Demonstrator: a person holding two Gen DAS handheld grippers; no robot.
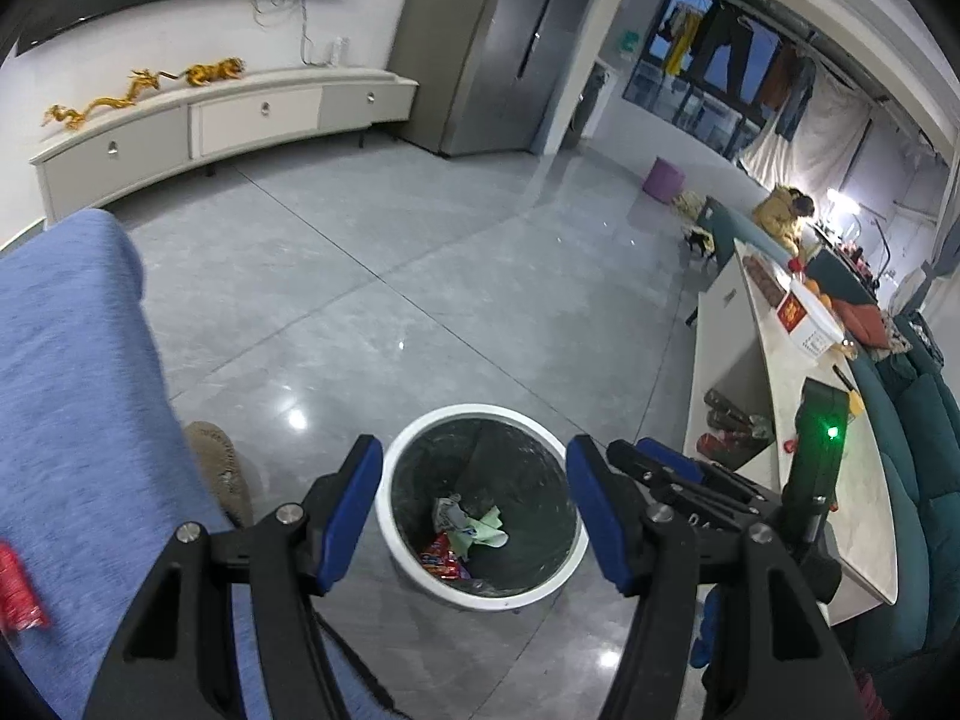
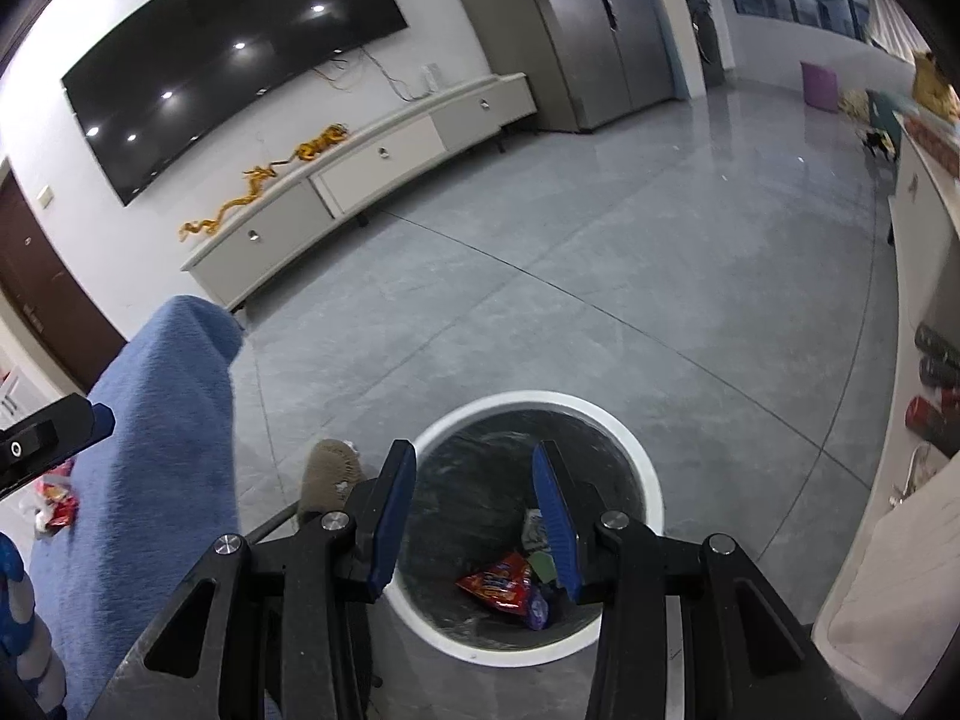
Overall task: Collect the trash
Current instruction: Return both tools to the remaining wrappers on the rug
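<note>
A round bin with a white rim and dark liner stands on the grey floor, and it shows in the right wrist view too. Inside lie a red snack wrapper, crumpled paper and a green scrap. My left gripper hangs above the bin, open, nothing between its blue pads. My right gripper is also over the bin, open and empty; it appears beside the left one. More red wrappers lie at the far left.
A blue fabric mass fills the left, with a brown slipper at its foot near the bin. A long white low table with boxes and a teal sofa run along the right. A white TV cabinet lines the far wall.
</note>
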